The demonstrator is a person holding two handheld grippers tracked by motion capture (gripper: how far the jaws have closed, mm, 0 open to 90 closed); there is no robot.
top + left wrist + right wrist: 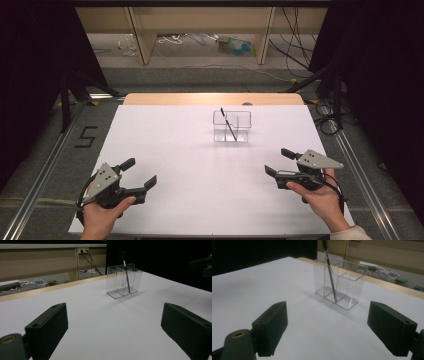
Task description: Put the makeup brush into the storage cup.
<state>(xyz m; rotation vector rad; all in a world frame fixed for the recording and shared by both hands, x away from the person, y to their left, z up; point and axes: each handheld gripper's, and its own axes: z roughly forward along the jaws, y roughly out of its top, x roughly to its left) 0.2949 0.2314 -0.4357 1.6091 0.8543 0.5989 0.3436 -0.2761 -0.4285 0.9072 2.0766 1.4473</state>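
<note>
A clear plastic holder [232, 126] with compartments stands upright on the white table [170, 145], toward the far middle. A thin dark pen [229, 123] leans inside it. The holder [123, 280] and pen [127, 277] appear ahead of the left gripper's jaws, and the holder [339, 286] and pen [330, 272] ahead of the right gripper's jaws. My left gripper [140, 173] rests open near the front left edge, nothing between its jaws. At the front right my right gripper [279, 162] is held open and empty as well. Both are well short of the holder.
A wooden strip [212, 99] runs along the table's far edge. Beyond it are wooden frame legs [141, 35], cables and small clutter on the floor [235, 45]. Dark stands flank both sides. A "5" mark [86, 136] sits on the floor at left.
</note>
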